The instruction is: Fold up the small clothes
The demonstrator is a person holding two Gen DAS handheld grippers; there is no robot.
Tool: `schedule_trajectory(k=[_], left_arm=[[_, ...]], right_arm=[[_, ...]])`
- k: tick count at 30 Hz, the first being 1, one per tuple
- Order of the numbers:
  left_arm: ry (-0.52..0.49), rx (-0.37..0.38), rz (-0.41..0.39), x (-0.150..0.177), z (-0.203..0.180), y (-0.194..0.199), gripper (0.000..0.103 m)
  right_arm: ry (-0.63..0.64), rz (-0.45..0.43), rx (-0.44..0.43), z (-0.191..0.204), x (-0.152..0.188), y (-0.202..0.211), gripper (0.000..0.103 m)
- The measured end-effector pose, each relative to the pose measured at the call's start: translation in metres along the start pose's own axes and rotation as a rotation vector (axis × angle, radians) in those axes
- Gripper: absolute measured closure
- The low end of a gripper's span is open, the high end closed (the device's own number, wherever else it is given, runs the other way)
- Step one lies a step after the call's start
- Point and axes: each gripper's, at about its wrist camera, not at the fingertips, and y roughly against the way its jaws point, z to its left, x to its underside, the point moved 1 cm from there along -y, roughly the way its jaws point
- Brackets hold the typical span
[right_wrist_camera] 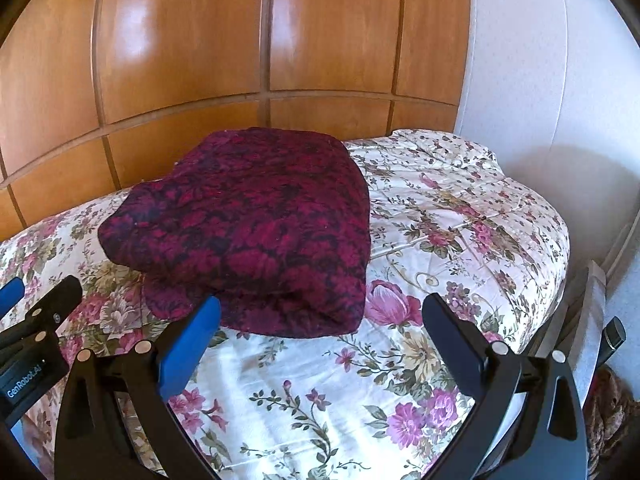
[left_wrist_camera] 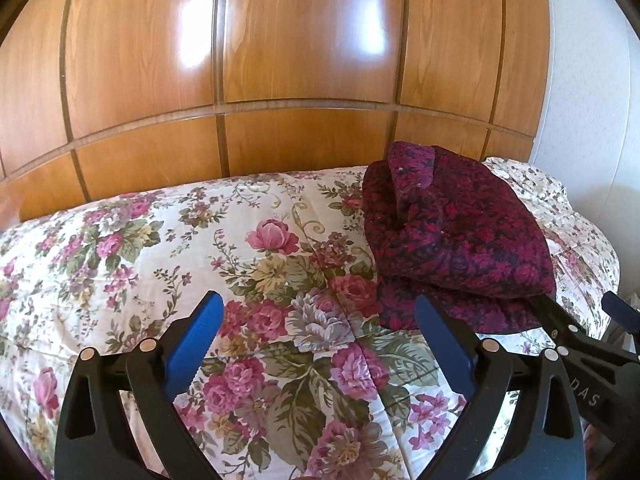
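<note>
The dark crimson and black floral-patterned knitted garment (right_wrist_camera: 248, 232) lies on the bed already doubled into a thick, roughly square bundle, with a lower layer peeping out along its near edge and a narrow folded strip lying over its top in the left wrist view. Both tools hang above the bed holding nothing. The left gripper (left_wrist_camera: 318, 342) has its jaws spread wide over bare quilt, the garment (left_wrist_camera: 452, 240) sitting ahead and to the right of them, just past the right jaw. The right gripper (right_wrist_camera: 322, 344) is likewise released, jaws wide apart, with the bundle directly ahead and reaching toward its left jaw, which sits just at the bundle's near edge; whether it touches the cloth cannot be told.

By my judgement the folding of this piece is finished or nearly so, and the moment falls between a release and the next action: either a last tidy of the protruding lower flap, or moving on to another piece. No other garment shows in either view.

Beneath everything is the cream quilted bedspread printed with pink roses and green leaves (right_wrist_camera: 460, 216), soft and puckered, so a low pinch may catch it along with the cloth. Behind stand glossy orange-brown wooden wardrobe panels (left_wrist_camera: 304, 40), and a white wall (right_wrist_camera: 540, 80) lies to the right.
</note>
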Motion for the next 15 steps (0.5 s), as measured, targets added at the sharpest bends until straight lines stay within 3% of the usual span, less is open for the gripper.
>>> schedule_trajectory(k=[15], left_arm=[[0.014, 0.005, -0.034, -0.007, 0.003, 0.011, 0.005]], right_arm=[[-0.005, 0.005, -0.025, 0.007, 0.003, 0.004, 0.002]])
